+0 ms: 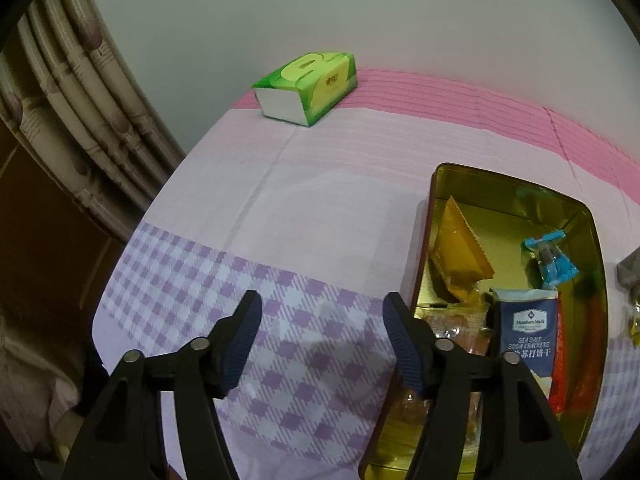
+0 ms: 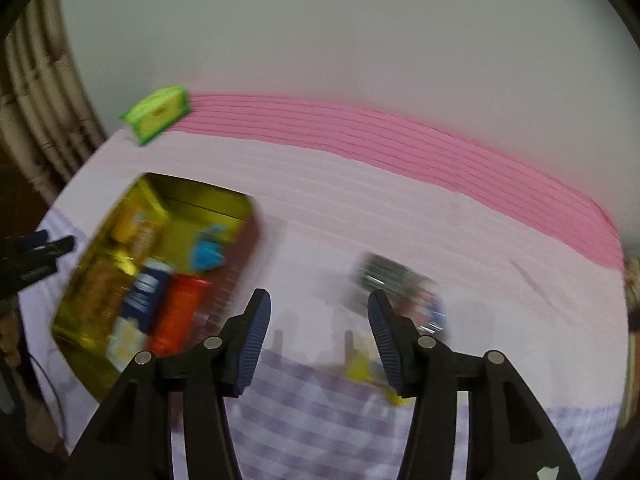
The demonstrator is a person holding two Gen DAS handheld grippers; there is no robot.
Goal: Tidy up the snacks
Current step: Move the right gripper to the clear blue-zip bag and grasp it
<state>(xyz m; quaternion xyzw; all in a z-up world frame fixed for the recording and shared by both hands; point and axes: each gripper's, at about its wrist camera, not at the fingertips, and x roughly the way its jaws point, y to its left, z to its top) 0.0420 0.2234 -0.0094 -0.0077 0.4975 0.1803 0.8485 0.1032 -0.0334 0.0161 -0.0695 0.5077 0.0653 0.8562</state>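
My left gripper (image 1: 320, 338): jaws open, empty, left of tin (image 1: 596, 240).
My right gripper (image 2: 319, 338): jaws open, over blurred snacks (image 2: 400, 280).

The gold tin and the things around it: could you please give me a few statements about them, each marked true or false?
1. The gold tin holds a blue soda cracker pack. True.
2. The green tissue box lies inside the tin. False: it sits apart, at the table's far edge.
3. The left tool grips a snack. False: it is open and empty.
4. The right tool is open. True.
5. All snacks are in the tin. False: blurred packets lie on the cloth.
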